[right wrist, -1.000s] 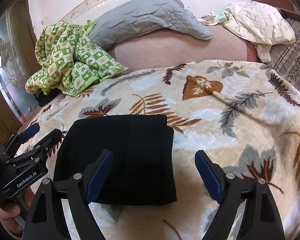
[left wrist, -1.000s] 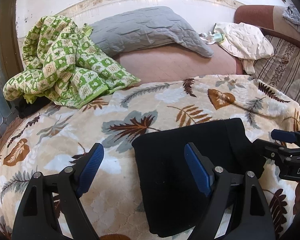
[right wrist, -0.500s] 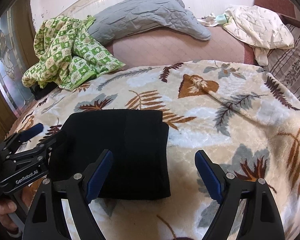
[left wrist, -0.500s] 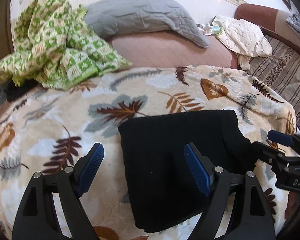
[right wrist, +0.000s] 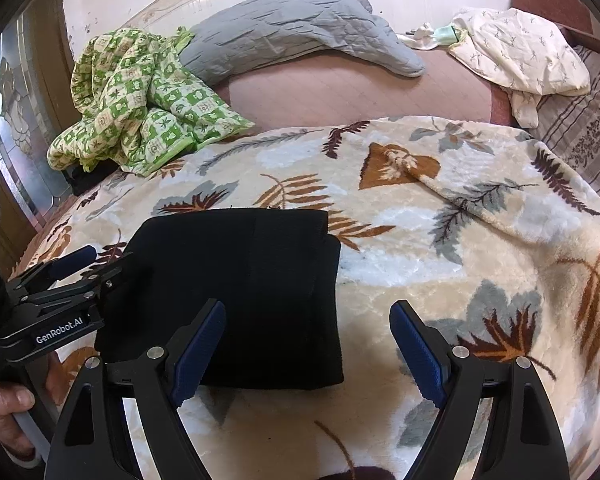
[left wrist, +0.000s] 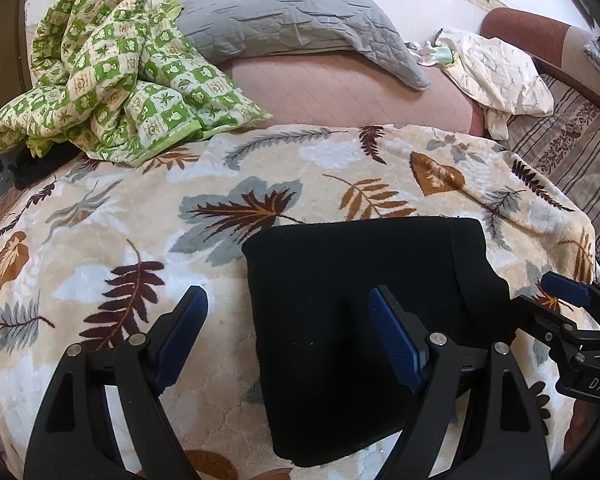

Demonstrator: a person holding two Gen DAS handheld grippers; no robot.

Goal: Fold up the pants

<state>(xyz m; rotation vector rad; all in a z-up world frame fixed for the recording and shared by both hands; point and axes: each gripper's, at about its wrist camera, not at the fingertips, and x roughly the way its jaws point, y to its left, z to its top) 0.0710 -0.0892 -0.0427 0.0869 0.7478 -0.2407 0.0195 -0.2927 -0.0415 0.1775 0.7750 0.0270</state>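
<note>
The pants [left wrist: 364, 312] lay already folded into a compact black block on the leaf-patterned blanket [left wrist: 260, 168], between the two grippers and close in front of both. From the left gripper [left wrist: 288, 332] the block sat ahead and to its right, its right finger over the cloth and its left finger over bare blanket. From the right gripper [right wrist: 308, 344] the block sat ahead and to its left in mirror fashion. Neither seemed clearly nearer. The block ran a little longer from side to side than front to back, with a doubled band along its right edge. Both sets of jaws stood wide open and held nothing. I judged the folding almost done, with perhaps only a final pat or halving left.

The blanket covered a bed, soft and plush. Farther back lay a crumpled green checked quilt [left wrist: 112, 80], a grey quilted pillow [left wrist: 292, 20] and a cream cloth [left wrist: 496, 72], all well apart from the pants.
</note>
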